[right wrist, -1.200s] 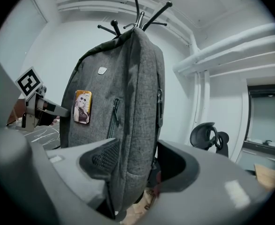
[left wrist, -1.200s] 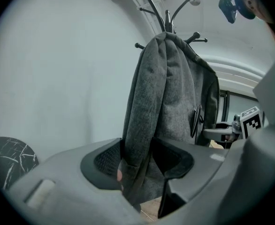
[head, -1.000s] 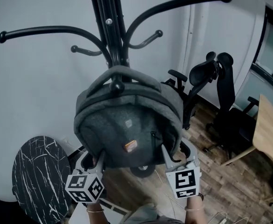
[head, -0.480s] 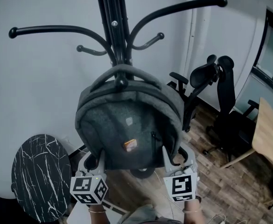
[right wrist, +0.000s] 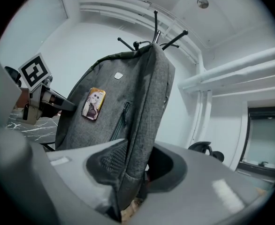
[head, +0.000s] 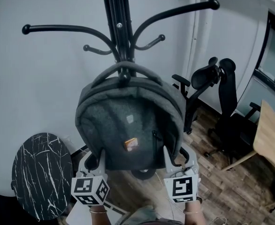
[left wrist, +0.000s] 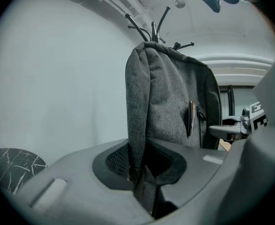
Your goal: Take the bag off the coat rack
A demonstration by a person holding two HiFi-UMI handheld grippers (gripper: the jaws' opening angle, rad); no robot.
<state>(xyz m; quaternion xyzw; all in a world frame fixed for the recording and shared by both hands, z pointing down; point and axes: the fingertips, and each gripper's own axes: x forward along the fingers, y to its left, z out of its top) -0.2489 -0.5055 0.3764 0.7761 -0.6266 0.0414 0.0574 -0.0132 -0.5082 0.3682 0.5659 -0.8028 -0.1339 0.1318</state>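
A grey backpack [head: 128,125] hangs by its top handle from a hook of the black coat rack [head: 119,27]. My left gripper [head: 93,161] is at the bag's lower left corner, and its jaws are closing with the bag's side edge [left wrist: 140,125] pinched between the pads. My right gripper [head: 179,156] is at the lower right corner, jaws also closing on the bag's other edge [right wrist: 142,125]. The left gripper [left wrist: 142,172] and right gripper [right wrist: 133,172] each show fabric running down between their pads. A small orange badge [head: 131,145] sits on the bag's front.
A round black marble table [head: 41,172] stands at the lower left, close to the left gripper. Black office chairs [head: 222,93] and a wooden desk [head: 271,135] are at the right on the wood floor [head: 222,182]. A white wall [head: 34,88] lies behind the rack.
Both pairs of jaws have narrowed onto the bag's lower corners. The grippers sit slightly lower in the head view, and the bag still hangs from its hook.
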